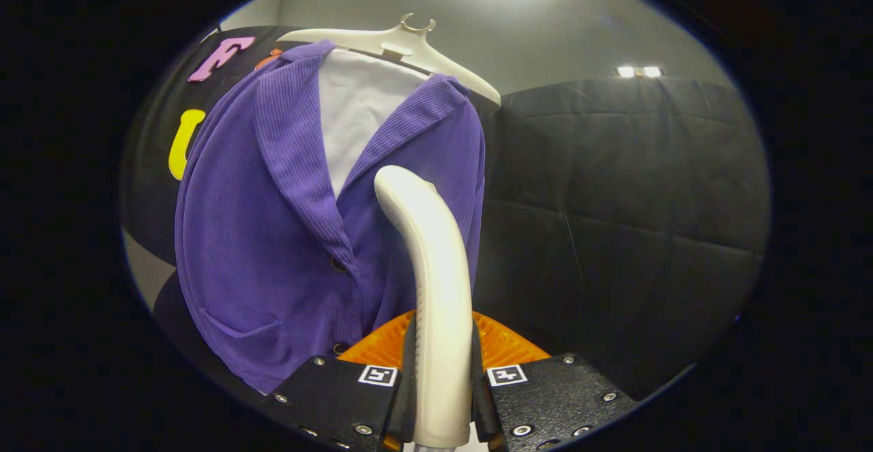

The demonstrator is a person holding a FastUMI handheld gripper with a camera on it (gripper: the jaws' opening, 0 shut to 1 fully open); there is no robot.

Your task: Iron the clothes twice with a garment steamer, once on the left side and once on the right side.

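A purple ribbed cardigan (273, 247) hangs over a white shirt (354, 108) on a pale hanger (402, 43). My gripper (442, 384) is shut on the cream handle of the garment steamer (430, 261), both fingers pressing its sides. The steamer rises between the fingers and curves toward the cardigan's right front panel, its head up against or very close to the fabric just below the V of the collar. The steamer's face is hidden from me.
The black quilted booth wall (614, 200) runs behind and to the right of the garment. Ceiling lights (638, 71) glow above the wall. An orange ribbed part (505, 346) sits just behind the fingers at the handle's base.
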